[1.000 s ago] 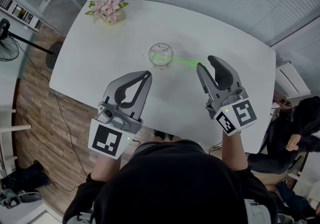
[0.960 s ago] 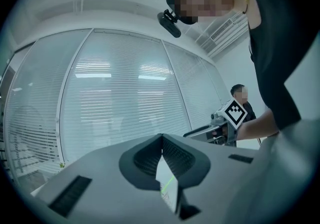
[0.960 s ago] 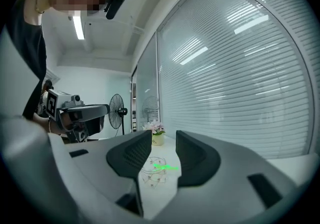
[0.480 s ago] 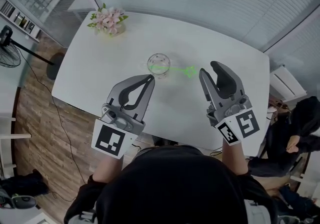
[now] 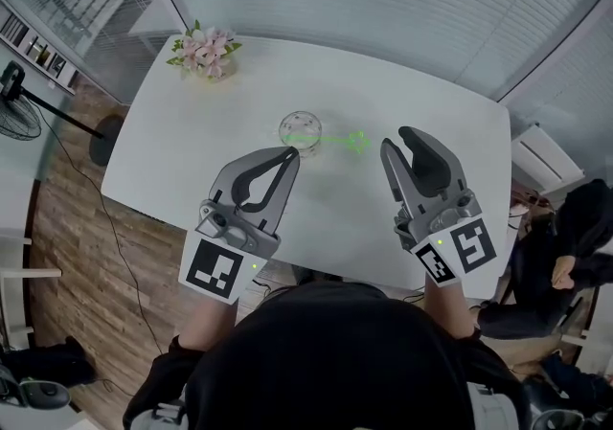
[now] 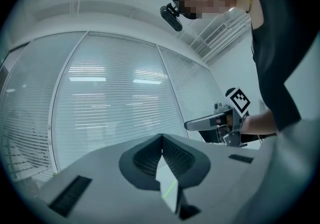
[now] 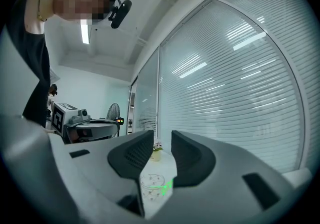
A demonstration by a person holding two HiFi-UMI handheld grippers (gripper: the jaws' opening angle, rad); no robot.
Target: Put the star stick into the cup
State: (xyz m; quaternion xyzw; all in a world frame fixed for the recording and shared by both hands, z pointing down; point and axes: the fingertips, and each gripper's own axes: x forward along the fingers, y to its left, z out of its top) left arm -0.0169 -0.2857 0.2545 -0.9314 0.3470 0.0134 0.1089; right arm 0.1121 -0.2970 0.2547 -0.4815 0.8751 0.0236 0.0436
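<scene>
A clear glass cup (image 5: pixel 300 126) stands mid-table. The green star stick (image 5: pixel 330 140) has one end inside it, and its star end (image 5: pixel 358 141) leans out over the rim to the right. My right gripper (image 5: pixel 397 141) hovers just right of the star without touching it. Its jaws are apart, closing, with nothing between them. In the right gripper view the cup (image 7: pixel 151 186) and green star (image 7: pixel 165 185) show low between the jaws of the right gripper (image 7: pixel 162 138). My left gripper (image 5: pixel 286 153) is shut and empty, near the cup's front. Its jaws (image 6: pixel 161 136) meet at the tips.
A small pot of pink flowers (image 5: pixel 204 52) stands at the white table's (image 5: pixel 431 122) far left corner. A wood floor with a cable and a fan stand (image 5: pixel 57 112) lies to the left. Window blinds run behind the table.
The star end was at my right gripper's fingertip a second ago; now it lies apart from it, leaning out of the cup. Both grippers have drawn slightly back toward me.
</scene>
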